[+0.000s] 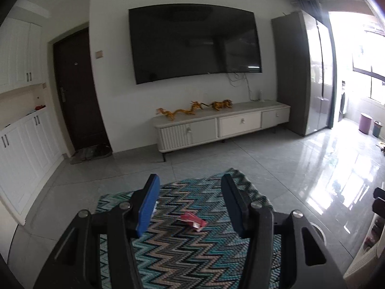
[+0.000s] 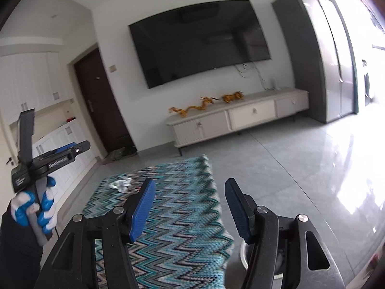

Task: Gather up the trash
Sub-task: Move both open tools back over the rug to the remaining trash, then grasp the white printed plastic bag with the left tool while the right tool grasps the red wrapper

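A red crumpled wrapper (image 1: 193, 221) lies on the teal zigzag mat (image 1: 182, 252), below and between the fingers of my left gripper (image 1: 190, 180). That gripper is open and holds nothing. A bit of white paper (image 1: 155, 208) peeks out beside its left pad. In the right wrist view a white crumpled paper (image 2: 121, 184) lies on the mat (image 2: 182, 216) near its far left corner. My right gripper (image 2: 190, 184) hangs open and empty over the mat. The left gripper (image 2: 60, 156) shows at the left edge, held by a blue-and-white gloved hand (image 2: 45, 207).
A round metal container (image 2: 244, 252) stands by the mat's near right edge. Beyond lie a glossy tiled floor (image 1: 276, 168), a low white TV cabinet (image 1: 221, 125), a dark door (image 1: 77, 91), white cupboards (image 1: 26, 144) and a grey fridge (image 1: 303, 72). Pink (image 1: 365, 122) and teal (image 1: 377, 128) bins stand far right.
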